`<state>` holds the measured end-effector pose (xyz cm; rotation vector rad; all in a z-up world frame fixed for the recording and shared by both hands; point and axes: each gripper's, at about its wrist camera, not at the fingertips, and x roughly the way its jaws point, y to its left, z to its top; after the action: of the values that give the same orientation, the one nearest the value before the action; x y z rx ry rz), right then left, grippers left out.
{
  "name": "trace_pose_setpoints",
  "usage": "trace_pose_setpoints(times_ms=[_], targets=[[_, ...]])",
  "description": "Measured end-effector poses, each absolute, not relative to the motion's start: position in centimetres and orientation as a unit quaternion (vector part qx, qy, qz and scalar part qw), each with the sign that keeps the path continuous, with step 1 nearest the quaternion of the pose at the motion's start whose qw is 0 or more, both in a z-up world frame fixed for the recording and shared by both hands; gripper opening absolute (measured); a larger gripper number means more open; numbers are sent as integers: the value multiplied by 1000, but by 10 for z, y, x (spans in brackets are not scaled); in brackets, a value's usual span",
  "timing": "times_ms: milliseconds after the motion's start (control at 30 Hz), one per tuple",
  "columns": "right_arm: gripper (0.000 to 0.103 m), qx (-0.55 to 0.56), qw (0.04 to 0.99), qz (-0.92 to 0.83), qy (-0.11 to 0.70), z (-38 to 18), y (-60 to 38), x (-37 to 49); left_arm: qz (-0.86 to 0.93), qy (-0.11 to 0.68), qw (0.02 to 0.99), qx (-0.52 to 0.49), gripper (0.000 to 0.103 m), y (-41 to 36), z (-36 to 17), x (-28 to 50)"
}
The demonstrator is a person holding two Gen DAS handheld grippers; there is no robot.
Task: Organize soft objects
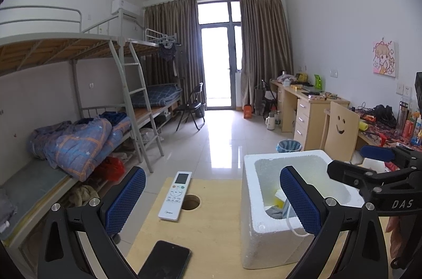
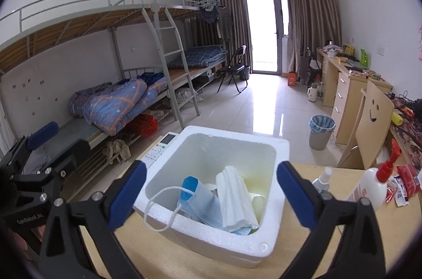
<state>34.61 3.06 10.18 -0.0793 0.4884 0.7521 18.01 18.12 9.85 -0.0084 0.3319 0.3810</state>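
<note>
A white foam box [image 2: 280, 147] stands on the wooden table [image 1: 211, 231]. Inside it lie a blue face mask [image 2: 200, 197] and a folded white tissue pack [image 2: 237, 197]. The mask's white ear loop [image 2: 158, 202] hangs over the near rim. My right gripper [image 2: 212, 196] hovers over the box, open wide, with nothing between its blue pads. My left gripper [image 1: 212, 200] is open too, held over the table left of the foam box [image 1: 253, 202], nothing in it. In the left wrist view a grey cloth [image 1: 274, 211] shows in the box bottom.
A white remote [image 1: 175, 196] and a black phone [image 1: 166, 260] lie left of the box, beside a round hole [image 1: 191, 202] in the table. Right of the box stand a spray bottle [image 2: 323, 180], a red-pump bottle [image 2: 369, 186] and red packets [image 2: 407, 180].
</note>
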Motion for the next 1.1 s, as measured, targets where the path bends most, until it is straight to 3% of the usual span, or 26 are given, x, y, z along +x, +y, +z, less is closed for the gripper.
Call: trace_pose_setpoints(times_ms=[1100], targets=[[102,-46,921,354,157,120,-49,226,144,113,983,-10,102,108,120,72]])
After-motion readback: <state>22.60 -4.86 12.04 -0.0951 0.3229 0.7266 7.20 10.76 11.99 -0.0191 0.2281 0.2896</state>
